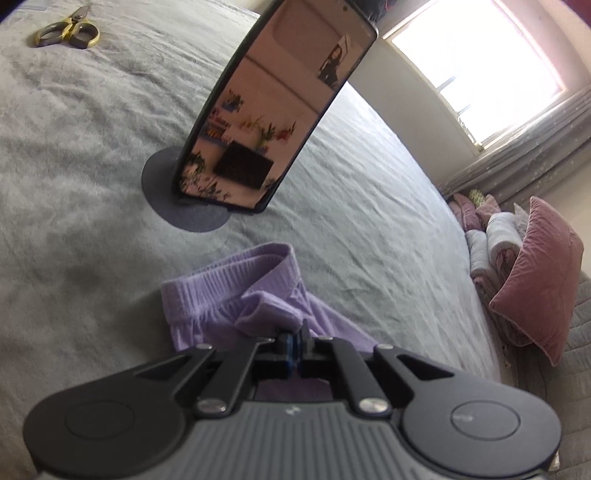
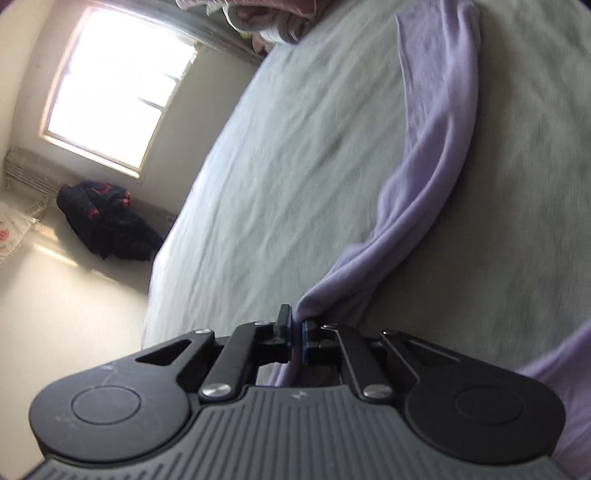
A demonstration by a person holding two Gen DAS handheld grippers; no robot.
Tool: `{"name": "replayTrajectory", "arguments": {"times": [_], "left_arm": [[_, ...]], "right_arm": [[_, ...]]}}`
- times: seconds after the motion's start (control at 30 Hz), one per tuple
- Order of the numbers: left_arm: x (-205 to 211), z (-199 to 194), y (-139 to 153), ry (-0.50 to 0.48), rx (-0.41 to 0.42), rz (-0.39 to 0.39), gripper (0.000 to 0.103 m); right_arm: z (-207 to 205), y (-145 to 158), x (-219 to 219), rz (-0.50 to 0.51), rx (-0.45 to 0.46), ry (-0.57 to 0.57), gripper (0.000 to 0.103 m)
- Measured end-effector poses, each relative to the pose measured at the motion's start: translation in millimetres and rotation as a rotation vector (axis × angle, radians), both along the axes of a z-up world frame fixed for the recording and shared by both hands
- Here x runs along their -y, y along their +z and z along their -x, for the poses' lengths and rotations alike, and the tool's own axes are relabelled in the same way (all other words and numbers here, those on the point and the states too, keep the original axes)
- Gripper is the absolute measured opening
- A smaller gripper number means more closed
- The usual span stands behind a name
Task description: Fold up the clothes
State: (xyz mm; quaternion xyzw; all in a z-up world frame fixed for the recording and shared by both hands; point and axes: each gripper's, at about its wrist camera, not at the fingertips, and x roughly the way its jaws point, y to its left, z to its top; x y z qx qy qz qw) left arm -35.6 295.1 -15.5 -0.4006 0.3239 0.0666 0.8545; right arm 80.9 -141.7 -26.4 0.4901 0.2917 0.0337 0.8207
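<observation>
Both the left tool (image 1: 295, 345) and right tool (image 2: 297, 334) are clamped on the lilac trousers (image 1: 236, 295), so lift evenly, keeping the cloth ahead taut.

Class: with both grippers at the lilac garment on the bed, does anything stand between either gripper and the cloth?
Nothing visible. The left gripper and right gripper are each shut on the garment. The phone and scissors lie farther away on the bed.
</observation>
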Motion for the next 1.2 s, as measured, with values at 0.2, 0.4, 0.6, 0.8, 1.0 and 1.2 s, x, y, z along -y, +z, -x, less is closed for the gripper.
{"name": "replayTrajectory", "arguments": {"times": [0.2,0.4,0.6,0.8,1.0,1.2], "left_arm": [[-7.6,-0.5,11.2,0.02,0.077,0.033,0.001],[-22.0,0.9,21.0,-0.013,0.126,0.051,0.001],[-40.4,5.6,18.7,-0.075,0.118,0.019,0.001],[-55.0,11.0,7.1,-0.145,0.082,-0.007,0.001],[-62.7,15.5,-2.7,-0.192,0.042,-0.052,0.002],[-53.9,11.6,-12.3,-0.234,-0.089,-0.168,0.003]], "right_arm": [[12.2,42.3,1.0,0.082,0.126,0.051,0.004],[41.3,83.0,-13.5,0.256,0.243,0.079,0.005],[80.5,101.5,-35.0,0.484,0.321,0.162,0.005],[95.0,98.2,-47.2,0.649,0.312,0.278,0.005],[115.0,66.2,-48.5,0.701,0.175,0.396,0.005],[124.0,25.1,-55.9,0.726,-0.013,0.509,0.005]]}}
